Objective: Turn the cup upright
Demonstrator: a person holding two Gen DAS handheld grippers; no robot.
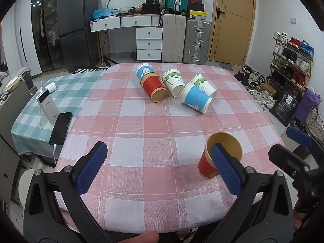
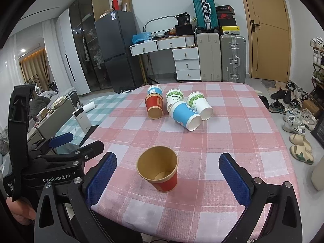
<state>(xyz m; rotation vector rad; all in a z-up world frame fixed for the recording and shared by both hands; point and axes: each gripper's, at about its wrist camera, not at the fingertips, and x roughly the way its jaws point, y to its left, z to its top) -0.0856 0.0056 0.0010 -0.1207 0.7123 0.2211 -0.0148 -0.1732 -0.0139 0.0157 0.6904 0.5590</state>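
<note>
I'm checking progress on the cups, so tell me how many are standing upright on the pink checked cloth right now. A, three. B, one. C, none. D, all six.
B: only the near red cup stands mouth up; the other five lie tipped in the far cluster.

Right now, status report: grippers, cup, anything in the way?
Left gripper open, right gripper open, both empty. Near red cup upright on the table, between the right fingers. Five cups lying at the far end.
</note>
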